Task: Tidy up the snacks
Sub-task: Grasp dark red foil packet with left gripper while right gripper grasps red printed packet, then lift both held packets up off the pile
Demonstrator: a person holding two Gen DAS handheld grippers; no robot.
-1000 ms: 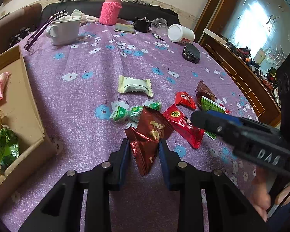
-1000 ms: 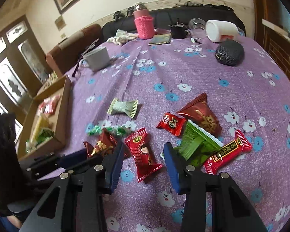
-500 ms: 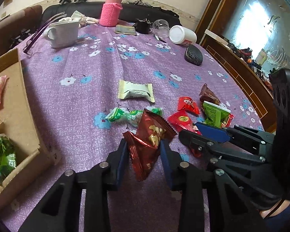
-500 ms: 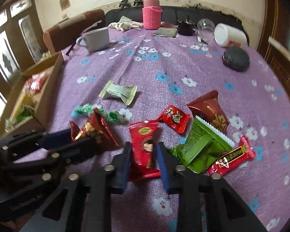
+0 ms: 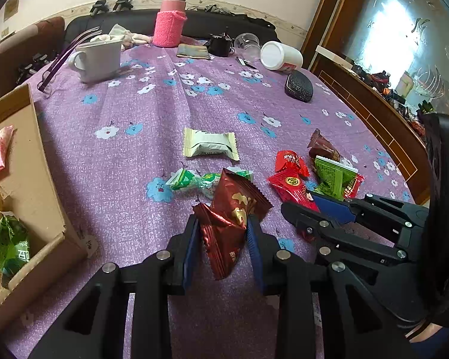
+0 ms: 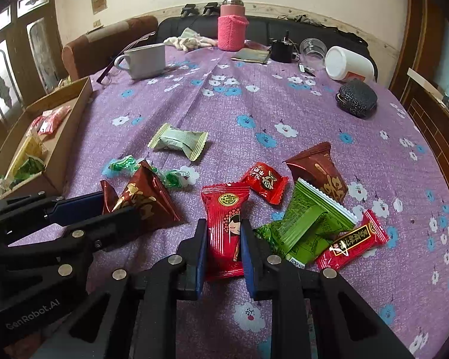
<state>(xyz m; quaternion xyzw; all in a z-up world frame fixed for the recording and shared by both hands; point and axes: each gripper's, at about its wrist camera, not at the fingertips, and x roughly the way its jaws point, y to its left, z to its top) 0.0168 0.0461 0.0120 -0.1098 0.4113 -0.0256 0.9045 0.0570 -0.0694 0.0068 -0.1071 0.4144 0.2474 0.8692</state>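
The desk (image 6: 284, 104), under a purple flowered cloth, lies bare across its middle; a cardboard box (image 5: 30, 179) sits at its left edge. The left hand-held gripper (image 5: 223, 239) is clamped on a dark red snack packet (image 5: 230, 218). Just beside it, the right hand-held gripper (image 6: 223, 239) is clamped on a bright red packet (image 6: 224, 224), touching a green packet (image 6: 302, 224).

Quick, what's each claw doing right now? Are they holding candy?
Left gripper: closed on the dark red snack packet.
Right gripper: closed on the bright red candy packet.
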